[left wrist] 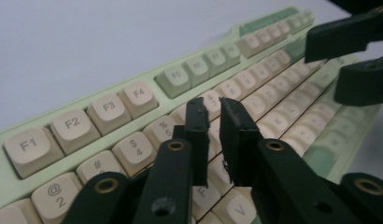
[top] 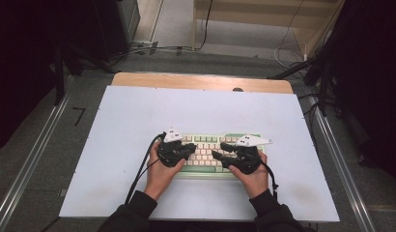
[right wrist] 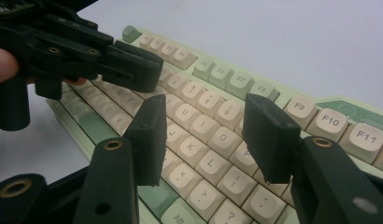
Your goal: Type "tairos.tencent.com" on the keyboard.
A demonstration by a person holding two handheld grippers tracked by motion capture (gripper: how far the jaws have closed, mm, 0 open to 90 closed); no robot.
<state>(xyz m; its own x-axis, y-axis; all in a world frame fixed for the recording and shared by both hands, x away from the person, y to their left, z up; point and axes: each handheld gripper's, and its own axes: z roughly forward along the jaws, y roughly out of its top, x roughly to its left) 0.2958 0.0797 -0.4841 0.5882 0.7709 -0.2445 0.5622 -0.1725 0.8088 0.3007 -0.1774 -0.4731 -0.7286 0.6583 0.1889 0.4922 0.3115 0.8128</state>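
A pale green keyboard (top: 204, 140) with cream keys lies on the white mat, near its front middle. A hand holds my left gripper (top: 191, 148) over the keyboard's left half. In the left gripper view its jaws (left wrist: 214, 106) stand just above the number row of the keyboard (left wrist: 110, 112), a narrow gap between them and nothing in it. My right gripper (top: 217, 151) hovers over the right half. Its jaws (right wrist: 203, 109) are wide apart above the letter keys of the keyboard (right wrist: 320, 119), holding nothing. Each gripper faces the other: the right gripper (left wrist: 353, 60) and the left gripper (right wrist: 133, 65) nearly meet at mid-keyboard.
The white mat (top: 138, 116) covers most of a wooden table (top: 201, 81). A small dark spot (top: 238, 89) sits at the mat's back edge. Cables trail from both grippers toward the front. Metal rails (top: 36, 150) run along the floor on both sides.
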